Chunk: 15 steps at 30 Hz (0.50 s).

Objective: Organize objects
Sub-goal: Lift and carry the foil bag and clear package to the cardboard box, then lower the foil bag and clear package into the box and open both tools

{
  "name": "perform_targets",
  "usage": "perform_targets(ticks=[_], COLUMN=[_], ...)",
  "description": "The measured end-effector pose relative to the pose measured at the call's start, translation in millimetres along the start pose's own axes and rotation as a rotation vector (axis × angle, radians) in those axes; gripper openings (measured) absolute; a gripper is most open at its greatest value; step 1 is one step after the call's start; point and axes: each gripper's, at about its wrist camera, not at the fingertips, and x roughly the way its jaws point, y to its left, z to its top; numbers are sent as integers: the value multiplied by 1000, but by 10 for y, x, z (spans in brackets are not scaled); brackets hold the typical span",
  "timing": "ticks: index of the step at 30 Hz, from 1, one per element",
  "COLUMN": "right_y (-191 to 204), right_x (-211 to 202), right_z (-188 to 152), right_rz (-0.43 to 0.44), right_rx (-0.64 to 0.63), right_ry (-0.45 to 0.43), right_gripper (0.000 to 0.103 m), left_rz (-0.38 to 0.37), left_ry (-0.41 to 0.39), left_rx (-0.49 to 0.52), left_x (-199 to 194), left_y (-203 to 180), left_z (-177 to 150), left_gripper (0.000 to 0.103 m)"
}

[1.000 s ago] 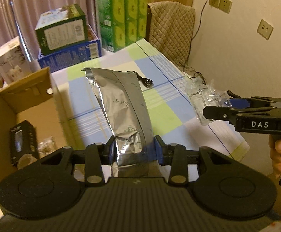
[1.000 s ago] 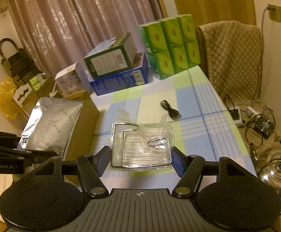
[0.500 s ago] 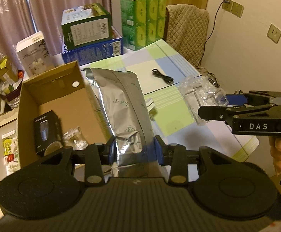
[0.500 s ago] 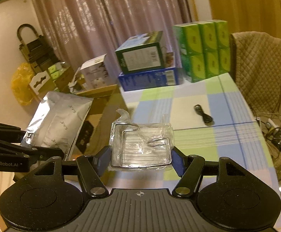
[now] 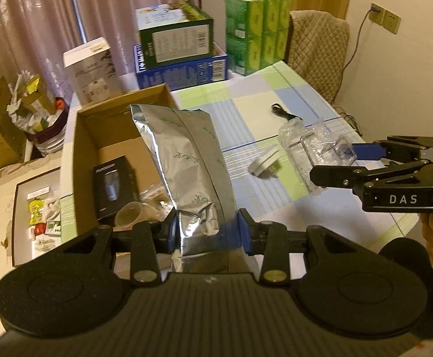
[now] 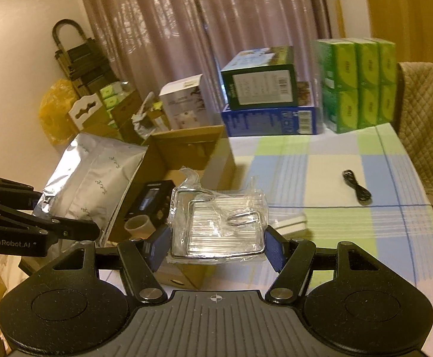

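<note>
My left gripper (image 5: 206, 233) is shut on a tall silver foil bag (image 5: 186, 160), held upright over the near edge of an open cardboard box (image 5: 73, 136). From the right wrist view the same foil bag (image 6: 94, 178) hangs at the left beside the cardboard box (image 6: 192, 145). My right gripper (image 6: 216, 244) is shut on a wire rack wrapped in clear plastic (image 6: 219, 217), held above the table near the box. In the left wrist view that wrapped rack (image 5: 314, 148) sits in the right gripper (image 5: 350, 160). Inside the box lie a black packet (image 5: 109, 184) and a clear cup (image 5: 130, 215).
A checked tablecloth (image 5: 276, 89) covers the table. A black cable (image 6: 356, 189) and a small white block (image 5: 265, 162) lie on it. Stacked blue and green boxes (image 5: 180, 50) and green cartons (image 5: 258, 32) line the far edge. A padded chair (image 5: 317, 50) stands at the right.
Both grippers have moved left toward the cardboard box, carrying the foil bag and the wrapped rack. The box interior now shows fully in both views.
</note>
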Motion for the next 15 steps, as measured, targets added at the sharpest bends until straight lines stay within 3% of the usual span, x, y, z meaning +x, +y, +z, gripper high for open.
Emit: perform_targets(ticks=[15], right_y=[349], right_x=[435], right_z=[230], right_rz=[67], right_rx=[-55], right_ry=[38], right_gripper=[63], left_rz=[78], left_ry=[19], left_rx=[-42], left_x=[-3], left_y=[662], left_z=[61], left_gripper=[34])
